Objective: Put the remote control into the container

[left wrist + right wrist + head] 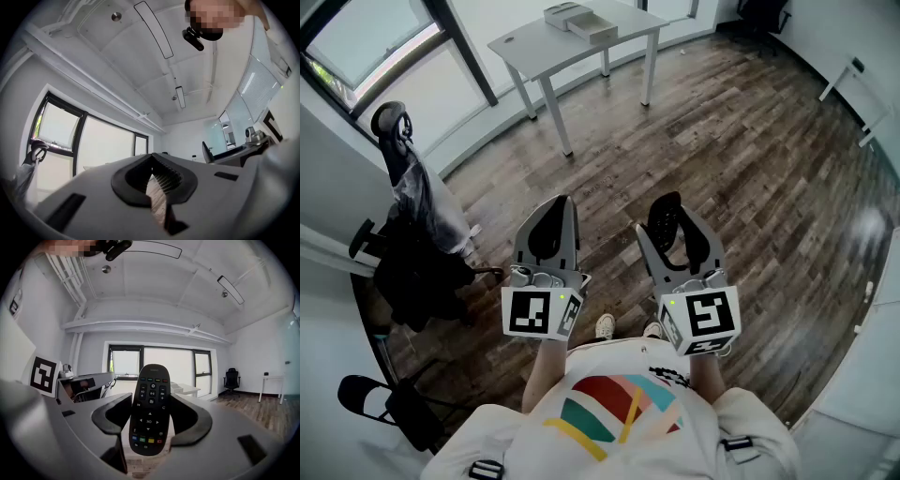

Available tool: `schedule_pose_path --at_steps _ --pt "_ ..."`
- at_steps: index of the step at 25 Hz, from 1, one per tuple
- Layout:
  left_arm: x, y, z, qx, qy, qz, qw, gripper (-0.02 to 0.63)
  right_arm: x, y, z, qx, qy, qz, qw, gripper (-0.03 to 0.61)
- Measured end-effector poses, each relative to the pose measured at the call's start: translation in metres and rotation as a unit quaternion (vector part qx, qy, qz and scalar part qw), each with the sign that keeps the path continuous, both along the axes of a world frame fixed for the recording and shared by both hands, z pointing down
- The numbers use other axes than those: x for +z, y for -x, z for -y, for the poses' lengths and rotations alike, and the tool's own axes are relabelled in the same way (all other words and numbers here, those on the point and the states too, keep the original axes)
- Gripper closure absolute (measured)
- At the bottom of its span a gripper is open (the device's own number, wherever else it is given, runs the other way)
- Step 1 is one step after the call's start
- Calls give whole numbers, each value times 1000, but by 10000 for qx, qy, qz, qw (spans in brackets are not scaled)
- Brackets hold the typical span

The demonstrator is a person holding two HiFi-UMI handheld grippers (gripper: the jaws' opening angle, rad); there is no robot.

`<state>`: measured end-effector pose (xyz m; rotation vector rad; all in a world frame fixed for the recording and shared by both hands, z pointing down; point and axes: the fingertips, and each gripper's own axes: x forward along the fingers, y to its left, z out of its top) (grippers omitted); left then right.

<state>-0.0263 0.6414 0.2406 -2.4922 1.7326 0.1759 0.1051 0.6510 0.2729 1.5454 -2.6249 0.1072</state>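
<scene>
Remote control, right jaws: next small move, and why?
Probably carry the black oblong remote control forward toward the grey table: the right gripper has its jaws clamped on it, while the pale open box on that table lies far ahead.

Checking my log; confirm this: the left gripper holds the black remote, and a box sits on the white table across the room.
Wrong gripper: the right gripper holds the black remote, as the right gripper view shows. The box does sit on the white table.
</scene>
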Motion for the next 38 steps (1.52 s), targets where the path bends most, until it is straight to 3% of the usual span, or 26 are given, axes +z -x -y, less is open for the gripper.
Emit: schedule_pose_path --at_steps 18,23,30,38 --pt "23 -87 13 -127 184 126 9997 606 20 -114 -16 183 1 97 9998 322" --pt "36 -123 15 -134 254 416 9987 606 44 -151 -12 196 211 182 9994 322" --pt "29 -96 51 -599 162 359 9974 606 56 -162 19 158 388 345 9985 322" --pt "30 -103 148 -248 157 276 9992 606 67 -141 117 83 583 33 9983 322"
